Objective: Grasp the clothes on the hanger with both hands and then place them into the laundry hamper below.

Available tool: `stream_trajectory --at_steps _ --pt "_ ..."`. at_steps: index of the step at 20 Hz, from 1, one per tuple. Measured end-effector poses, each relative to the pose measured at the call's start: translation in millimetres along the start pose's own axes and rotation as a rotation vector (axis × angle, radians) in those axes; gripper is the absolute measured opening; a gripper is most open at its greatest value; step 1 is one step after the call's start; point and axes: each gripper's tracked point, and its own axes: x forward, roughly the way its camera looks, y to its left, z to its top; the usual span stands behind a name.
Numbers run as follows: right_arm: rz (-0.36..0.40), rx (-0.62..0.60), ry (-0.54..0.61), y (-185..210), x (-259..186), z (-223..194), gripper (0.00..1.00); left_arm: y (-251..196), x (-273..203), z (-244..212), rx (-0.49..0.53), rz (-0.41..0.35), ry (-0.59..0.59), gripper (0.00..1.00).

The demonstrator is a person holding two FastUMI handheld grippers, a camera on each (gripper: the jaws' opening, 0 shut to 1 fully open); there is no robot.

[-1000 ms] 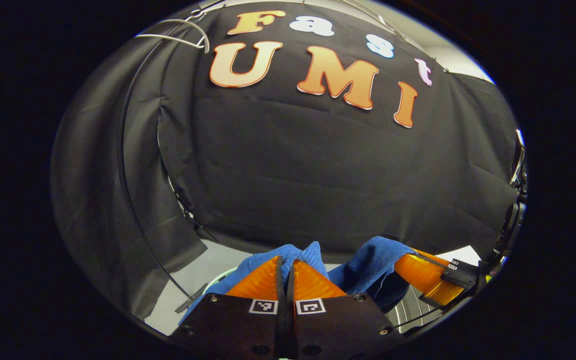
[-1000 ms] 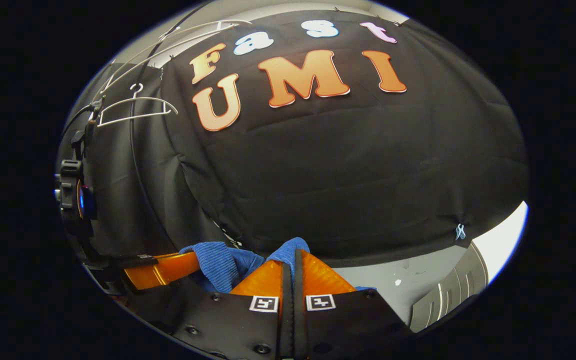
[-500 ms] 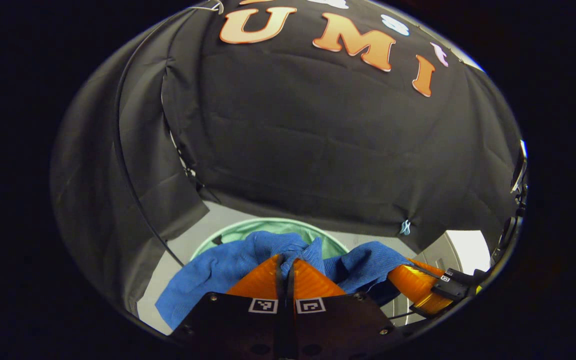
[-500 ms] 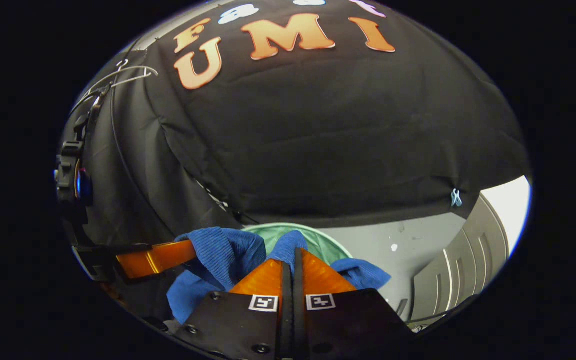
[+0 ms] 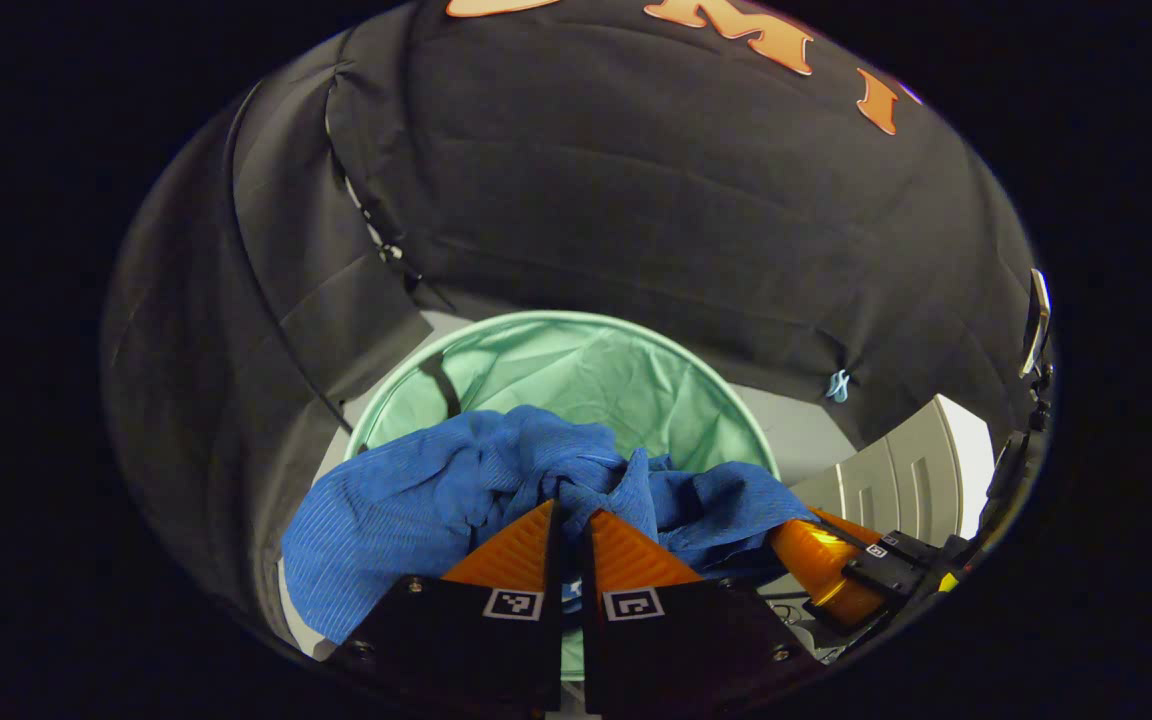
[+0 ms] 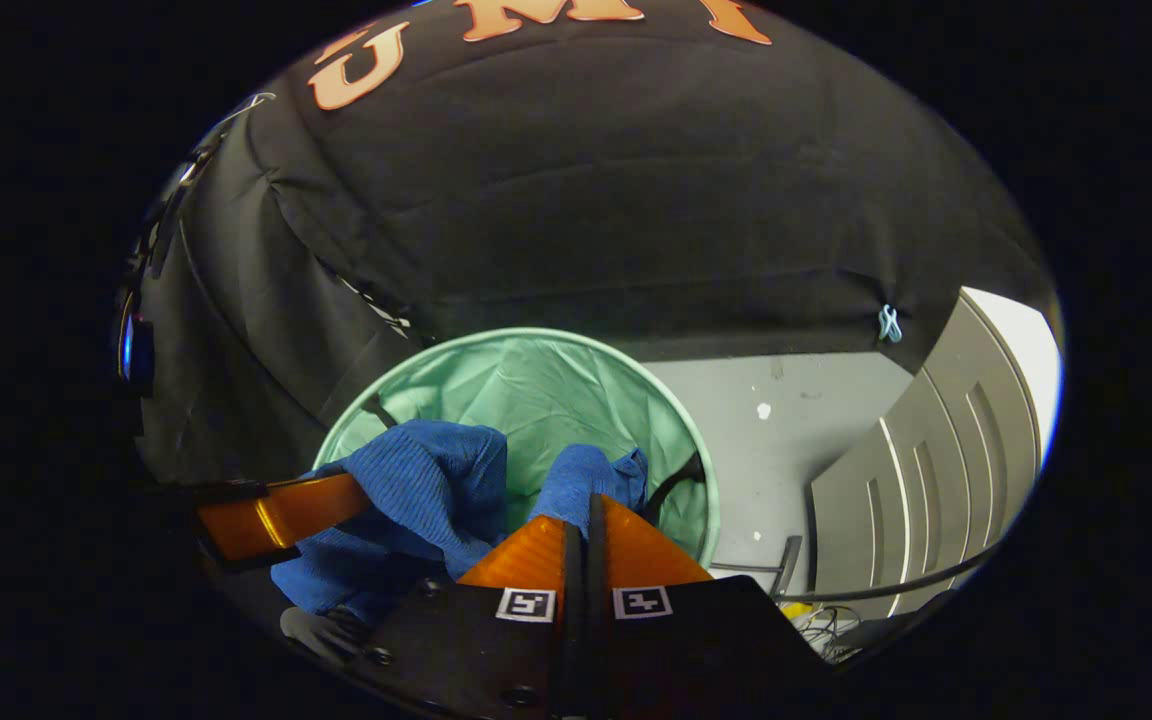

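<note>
The left gripper [image 5: 568, 512] is clenched on a bunched fold of the blue garment [image 5: 416, 495], its two fingers closed on the cloth with only a thin gap between them. The right gripper [image 6: 586, 505] is likewise clamped tight on another fold of the garment [image 6: 426, 480].

In the left gripper view the cloth spreads wide to the left, past the rim of the hamper [image 5: 636, 330], and the right gripper [image 5: 821, 570] shows at lower right with the fabric running into it. The right gripper view gives the left gripper [image 6: 276, 510] at lower left, cloth draped over it, plus bare grey floor [image 6: 786, 420] and a grey panel [image 6: 936, 470] to the right.

The hamper's round green mouth lies open just beyond the fingers, its far half uncovered; the black wall cloth [image 6: 636, 200] hangs close behind it.

The garment is a ribbed, crumpled blue, sagging between the grippers over the hamper's near side.
</note>
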Motion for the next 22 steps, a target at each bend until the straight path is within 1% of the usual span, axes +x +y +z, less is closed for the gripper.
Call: stream_trajectory --at_steps 3,6,7,8,9,11,12,13,14,15,16,17,18,19,20,21,22 --pt "-0.025 0.007 0.058 -7 8 -19 0.1 7 2 -17 0.006 0.021 0.046 0.12" --pt "-0.034 -0.003 0.116 -4 17 -33 0.09 4 2 -33 0.004 0.026 0.095 0.16" --pt "-0.029 -0.004 0.134 1 18 -38 0.1 4 2 -38 0.006 0.03 0.107 0.11" --pt "-0.025 -0.002 0.15 5 18 -42 0.1 3 3 -40 0.006 0.024 0.114 0.24" --pt "-0.022 -0.002 0.164 7 17 -48 0.1 3 5 -41 0.013 0.029 0.116 0.22" --pt "-0.012 -0.007 0.188 11 16 -55 0.1 1 -1 -36 0.031 0.031 0.113 0.25" --pt "-0.005 -0.007 0.191 14 15 -57 0.31 2 -3 -37 0.038 0.033 0.111 0.27" --pt "-0.006 -0.006 0.191 15 15 -58 0.22 1 -3 -37 0.039 0.027 0.112 0.35" --pt "-0.014 -0.01 0.189 14 14 -57 0.21 -1 -6 -40 0.037 0.025 0.115 0.46" --pt "-0.013 -0.015 0.185 14 13 -56 0.19 -1 -10 -42 0.032 0.023 0.12 0.6" --pt "-0.014 -0.023 0.182 14 13 -54 0.24 0 -7 -42 0.019 0.02 0.12 0.73" --pt "-0.018 -0.025 0.177 14 11 -52 0.27 2 -10 -42 0.01 0.025 0.121 0.7" --pt "-0.02 -0.02 0.174 15 9 -51 0.27 6 -13 -43 0.006 0.031 0.121 0.77" --pt "-0.021 -0.014 0.173 14 7 -50 0.28 8 -17 -44 0.002 0.033 0.121 0.77" --pt "-0.028 -0.009 0.171 11 4 -49 0.34 9 -20 -47 -0.007 0.04 0.119 0.79" --pt "-0.029 -0.004 0.162 12 1 -48 0.51 11 -25 -47 -0.022 0.046 0.116 0.82" --pt "-0.03 -0.001 0.155 13 -1 -45 0.56 17 -28 -46 -0.031 0.048 0.116 0.91"
